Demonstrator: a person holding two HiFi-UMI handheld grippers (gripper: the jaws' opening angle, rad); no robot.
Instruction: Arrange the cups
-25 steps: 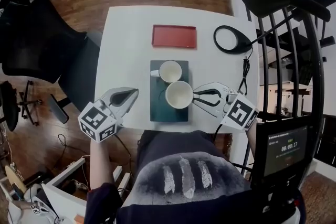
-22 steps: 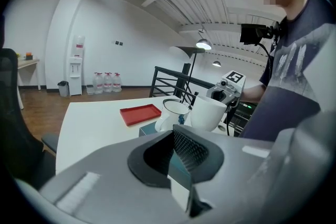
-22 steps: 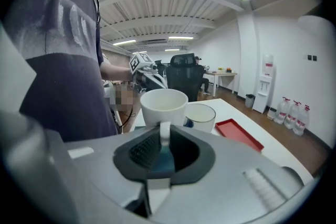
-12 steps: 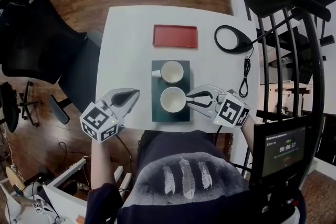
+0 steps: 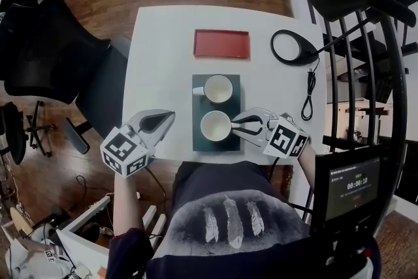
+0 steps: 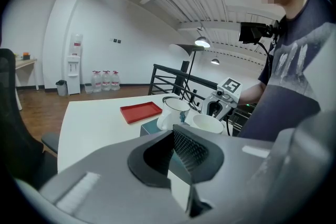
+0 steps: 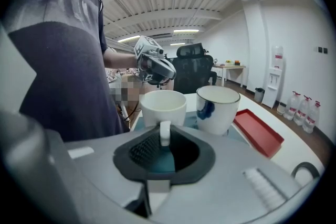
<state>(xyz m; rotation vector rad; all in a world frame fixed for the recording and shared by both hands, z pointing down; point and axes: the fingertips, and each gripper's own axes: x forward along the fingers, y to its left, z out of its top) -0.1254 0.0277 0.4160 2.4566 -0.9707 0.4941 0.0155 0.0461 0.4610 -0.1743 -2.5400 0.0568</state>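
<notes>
Head view is showing the right gripper (image 5: 240, 125) with jaws pinching the handle of the plain white ceramic cup (image 5: 215, 126), which is sitting on the dark teal mat (image 5: 230, 80) beside the blue-marked white cup (image 5: 218, 89); only letting go seems to be remaining; the left gripper (image 5: 166, 115) is hanging with jaws pressed together, empty

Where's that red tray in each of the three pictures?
Head view: red tray upper centre, beyond the dark-rimmed cup.
Left gripper view: left of centre, left of that cup.
Right gripper view: lower right, right of that cup.
Shared landmark: the dark-rimmed cup, nearest the tray.
</notes>
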